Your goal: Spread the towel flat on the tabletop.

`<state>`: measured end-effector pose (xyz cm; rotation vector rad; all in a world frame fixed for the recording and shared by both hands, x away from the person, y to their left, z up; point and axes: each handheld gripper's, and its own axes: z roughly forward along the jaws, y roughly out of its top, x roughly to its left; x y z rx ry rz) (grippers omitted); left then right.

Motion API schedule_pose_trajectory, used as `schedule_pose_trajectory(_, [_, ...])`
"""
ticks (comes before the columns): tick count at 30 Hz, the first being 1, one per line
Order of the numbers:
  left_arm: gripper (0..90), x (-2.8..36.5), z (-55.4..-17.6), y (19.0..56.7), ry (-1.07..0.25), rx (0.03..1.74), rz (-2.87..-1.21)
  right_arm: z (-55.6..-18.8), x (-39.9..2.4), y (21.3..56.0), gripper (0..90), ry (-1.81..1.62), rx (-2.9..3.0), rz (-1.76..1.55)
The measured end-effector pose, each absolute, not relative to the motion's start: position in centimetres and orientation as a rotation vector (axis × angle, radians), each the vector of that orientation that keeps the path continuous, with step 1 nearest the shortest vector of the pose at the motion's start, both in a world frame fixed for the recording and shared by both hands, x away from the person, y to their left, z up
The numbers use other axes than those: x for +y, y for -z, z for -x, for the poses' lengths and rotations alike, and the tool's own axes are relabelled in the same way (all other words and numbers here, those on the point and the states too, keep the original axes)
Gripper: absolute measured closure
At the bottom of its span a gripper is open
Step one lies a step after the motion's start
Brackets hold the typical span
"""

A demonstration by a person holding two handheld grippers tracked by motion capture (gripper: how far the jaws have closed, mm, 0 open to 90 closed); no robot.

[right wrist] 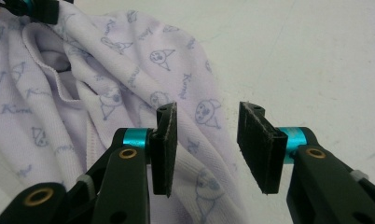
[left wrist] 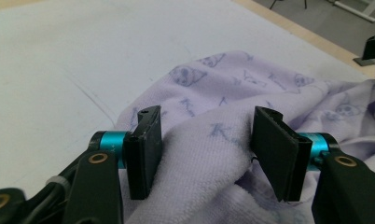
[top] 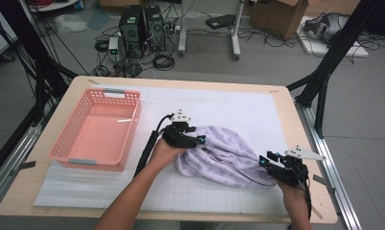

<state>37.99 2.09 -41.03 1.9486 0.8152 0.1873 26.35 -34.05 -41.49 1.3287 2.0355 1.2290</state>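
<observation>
1. A lilac printed cloth (top: 224, 155) lies in a loose, rumpled heap on the white mat of the surface (top: 238, 110), well right of the empty pink basket (top: 97, 129).
2. The left hand-held gripper (top: 198, 140) sits at the heap's upper-left edge; its jaws stand spread, with a fold of cloth (left wrist: 209, 154) bulging between them but not squeezed.
3. The right hand-held gripper (top: 267, 160) is at the lower-right edge, its jaws also spread, with the fabric (right wrist: 129, 70) lying just beside and below them and nothing pinched.
4. Judging from this, neither side is gripped yet. The cloth is not yet flattened or folded, and the basket holds nothing, so nearly all the work remains.
</observation>
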Motion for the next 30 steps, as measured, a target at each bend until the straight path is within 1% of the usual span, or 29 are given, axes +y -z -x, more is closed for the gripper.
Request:
schedule_pose_trajectory(5, [44.0, 2.1, -38.4, 41.3, -0.188, 0.844, -1.958, -26.5, -34.0, 41.8, 54.1, -1.22, 2.034, -1.341])
schedule_pose_trajectory(8, [44.0, 1.7, -38.3, 40.9, -0.238, 0.82, -2.015, -26.7, -34.0, 41.8, 53.4, -1.217, 2.036, -1.337])
schedule_pose_trajectory(11, [41.7, 1.4, -38.4, 40.0, -0.264, 0.801, -2.008, -26.7, -34.0, 41.8, 52.5, -1.226, 2.025, -1.342])
schedule_pose_trajectory(14, [40.5, 0.9, -38.9, 39.5, -0.239, 0.802, -1.988, -26.7, -34.1, 41.8, 51.7, -1.218, 2.024, -1.349])
schedule_pose_trajectory(18, [40.7, -0.3, -39.1, 40.4, -0.192, 0.792, -2.068, -26.7, -34.4, 41.9, 50.1, -1.213, 2.017, -1.355])
schedule_pose_trajectory(20, [42.5, -0.6, -39.2, 40.9, -0.19, 0.789, -2.105, -26.7, -34.4, 41.9, 49.3, -1.211, 2.013, -1.36])
schedule_pose_trajectory(21, [44.9, -0.7, -39.2, 41.1, -0.184, 0.779, -2.115, -26.7, -34.5, 42.0, 49.4, -1.208, 2.012, -1.358])
schedule_pose_trajectory(23, [53.5, -0.9, -39.3, 41.4, -0.178, 0.772, -2.144, -26.9, -34.6, 42.1, 49.3, -1.197, 2.02, -1.36])
schedule_pose_trajectory(25, [70.4, -0.8, -39.3, 41.3, -0.189, 0.736, -2.168, -27.0, -34.8, 42.3, 48.9, -1.208, 2.007, -1.384])
schedule_pose_trajectory(26, [75.0, -0.8, -39.2, 41.1, -0.206, 0.728, -2.161, -27.0, -34.8, 42.3, 48.8, -1.206, 2.005, -1.386])
schedule_pose_trajectory(27, [76.6, -0.7, -39.2, 40.9, -0.217, 0.725, -2.147, -27.0, -34.8, 42.3, 48.8, -1.2, 2.01, -1.375])
schedule_pose_trajectory(30, [76.9, 0.0, -39.4, 39.9, -0.242, 0.745, -2.075, -26.9, -34.8, 42.4, 48.8, -1.192, 2.009, -1.378])
